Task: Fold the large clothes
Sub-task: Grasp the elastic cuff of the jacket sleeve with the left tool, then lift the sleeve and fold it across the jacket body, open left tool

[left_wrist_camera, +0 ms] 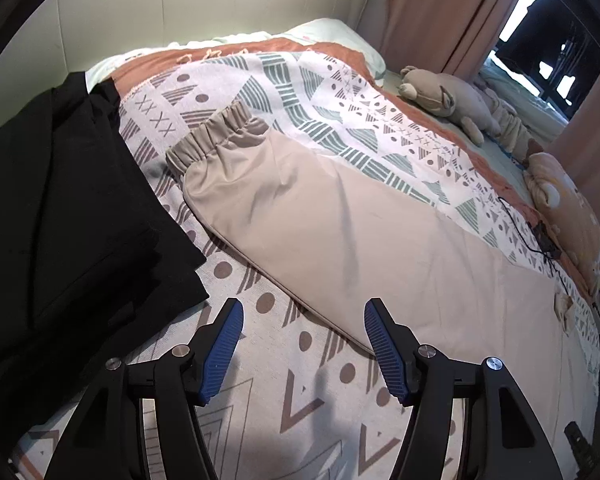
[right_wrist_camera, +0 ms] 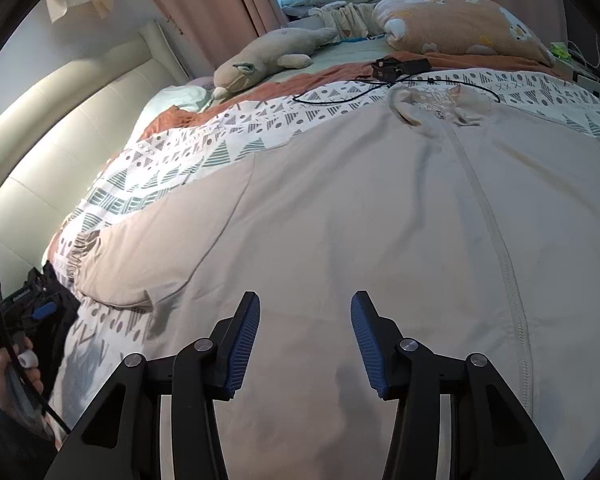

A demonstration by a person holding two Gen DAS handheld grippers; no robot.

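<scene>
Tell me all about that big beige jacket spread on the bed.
The beige jacket lies flat, front up, on the patterned bedspread. Smooth, thin-looking fabric; a closed zipper runs down the middle to a small collar. One sleeve stretches sideways, ending in a gathered elastic cuff near a black garment. Nothing grips it.

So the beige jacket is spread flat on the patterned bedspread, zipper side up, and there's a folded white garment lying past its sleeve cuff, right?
Not quite: the garment beyond the sleeve cuff is black, not white, as the left wrist view shows. The rest holds: the beige jacket lies spread flat on the patterned bedspread, zipper side up.
</scene>
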